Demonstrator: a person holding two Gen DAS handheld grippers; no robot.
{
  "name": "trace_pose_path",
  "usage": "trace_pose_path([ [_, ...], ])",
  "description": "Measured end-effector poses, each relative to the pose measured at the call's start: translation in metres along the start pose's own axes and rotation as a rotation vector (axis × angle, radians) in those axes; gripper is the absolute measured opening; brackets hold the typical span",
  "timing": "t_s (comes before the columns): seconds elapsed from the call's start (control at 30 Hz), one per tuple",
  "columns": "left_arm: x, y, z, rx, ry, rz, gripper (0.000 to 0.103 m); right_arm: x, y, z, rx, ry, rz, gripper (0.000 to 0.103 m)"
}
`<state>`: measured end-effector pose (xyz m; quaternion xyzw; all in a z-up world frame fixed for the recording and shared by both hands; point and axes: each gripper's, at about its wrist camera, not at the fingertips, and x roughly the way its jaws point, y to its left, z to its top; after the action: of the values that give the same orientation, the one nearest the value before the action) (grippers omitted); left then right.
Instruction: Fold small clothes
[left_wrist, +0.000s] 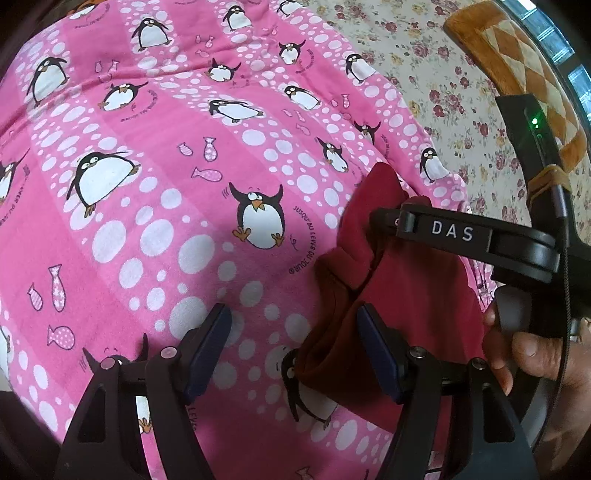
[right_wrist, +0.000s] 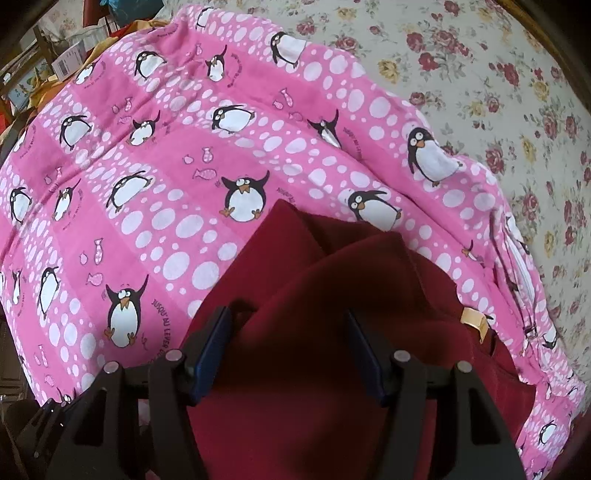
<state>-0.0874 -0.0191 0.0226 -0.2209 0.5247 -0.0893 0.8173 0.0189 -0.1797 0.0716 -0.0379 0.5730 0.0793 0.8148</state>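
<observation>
Penguin-print pink blanket (right_wrist: 177, 206) covers the floral-sheeted bed (right_wrist: 480, 74). On it lies a dark red garment (right_wrist: 314, 295), bunched, its long axis running away from the right claw (right_wrist: 286, 350); its near end is hidden. Both claws gape, released; the left claw (left_wrist: 293, 345) straddles the garment's edge.

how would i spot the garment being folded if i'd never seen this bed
Find the pink penguin blanket spread over the flowered sheet. On its near right part lies a bunched dark red garment, with a small cream tag at its right edge. It is the only plain, unprinted fabric there.
</observation>
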Motion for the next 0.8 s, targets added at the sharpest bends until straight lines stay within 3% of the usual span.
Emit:
trace_pose_path([
  [0.8, 0.0006, 0.0021, 0.0026, -0.011, 0.007, -0.005, 0.051, 0.0083, 0.0059, 0.0041, -0.024, 0.018, -0.011, 0.069],
])
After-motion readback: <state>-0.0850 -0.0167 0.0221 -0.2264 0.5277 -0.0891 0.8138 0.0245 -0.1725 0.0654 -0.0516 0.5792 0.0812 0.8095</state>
